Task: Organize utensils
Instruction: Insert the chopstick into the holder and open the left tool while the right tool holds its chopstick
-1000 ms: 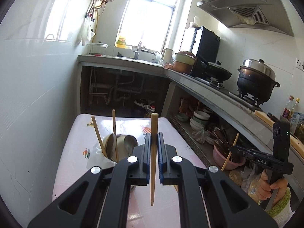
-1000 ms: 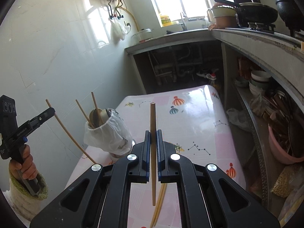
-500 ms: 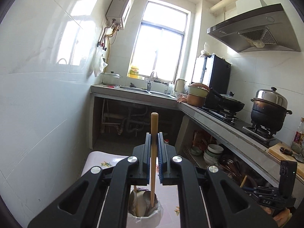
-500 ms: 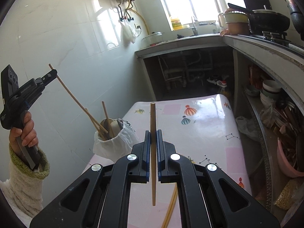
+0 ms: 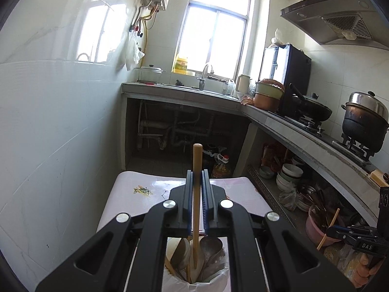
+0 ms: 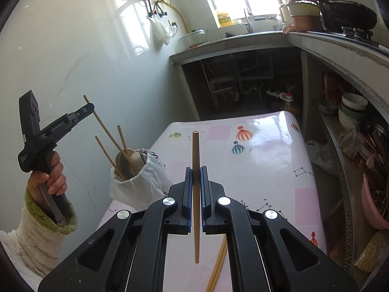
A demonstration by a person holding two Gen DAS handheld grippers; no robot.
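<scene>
Two tools clamped, left tool point(image 5: 196, 202) on chopstick point(image 5: 196, 209) over holder point(image 6: 136, 182), right tool point(image 6: 196, 194) on another chopstick point(image 6: 196, 194).

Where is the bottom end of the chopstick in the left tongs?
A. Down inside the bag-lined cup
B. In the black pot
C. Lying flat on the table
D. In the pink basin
A: the chopstick clamped in the left tongs dips into the cup among the spoons.

Holder point(image 6: 132, 182) at 9 o'clock, crammed w/ chopsticks point(image 6: 109, 136) & spoons; bench point(image 6: 262, 165) free 12–3 o'clock; wall tight left.
</scene>
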